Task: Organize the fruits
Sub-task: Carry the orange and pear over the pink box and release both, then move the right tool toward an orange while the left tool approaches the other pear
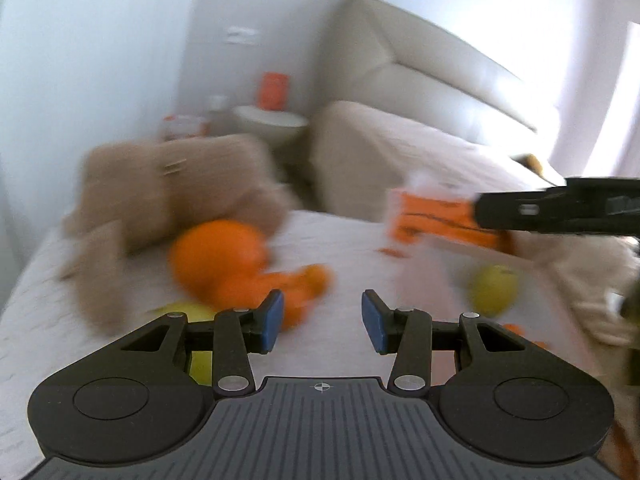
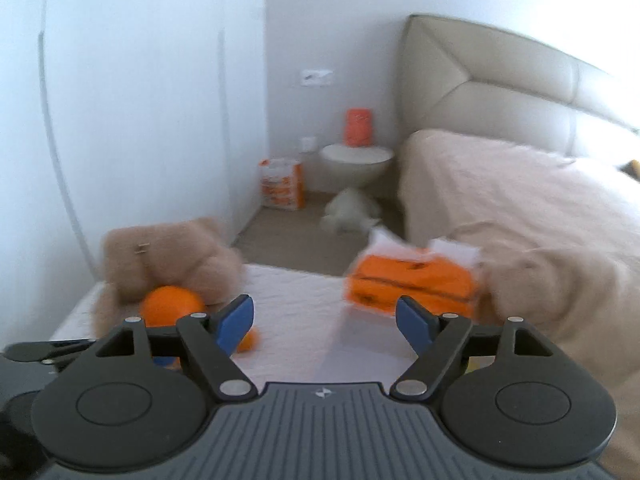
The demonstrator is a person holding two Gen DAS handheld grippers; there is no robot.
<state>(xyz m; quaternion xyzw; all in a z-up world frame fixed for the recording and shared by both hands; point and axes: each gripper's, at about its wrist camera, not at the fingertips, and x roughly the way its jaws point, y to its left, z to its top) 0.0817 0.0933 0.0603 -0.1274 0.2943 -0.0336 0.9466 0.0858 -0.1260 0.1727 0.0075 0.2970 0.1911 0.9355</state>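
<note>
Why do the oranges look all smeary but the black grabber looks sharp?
In the left wrist view the big orange and the green fruit are smeared by motion blur, while the left gripper moves with its camera and stays crisp. The right wrist view is also soft; its orange tissue pack blurs, but the right gripper is sharp.

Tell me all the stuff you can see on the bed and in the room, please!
big orange: 1, orange, on the white cover by the teddy
small oranges: blurred, count unclear, orange, right of the big one
yellow-green fruit: 2 visible, one at right, another behind the left gripper's linkage
teddy bear: 1, light brown, far left of the cover
tissue pack: 1, orange, centre-right
beige blanket: 1, at right
bed: 1, beige, behind
side table: 1, white, holding an orange item
left gripper: open, empty
right gripper: open, empty
</note>
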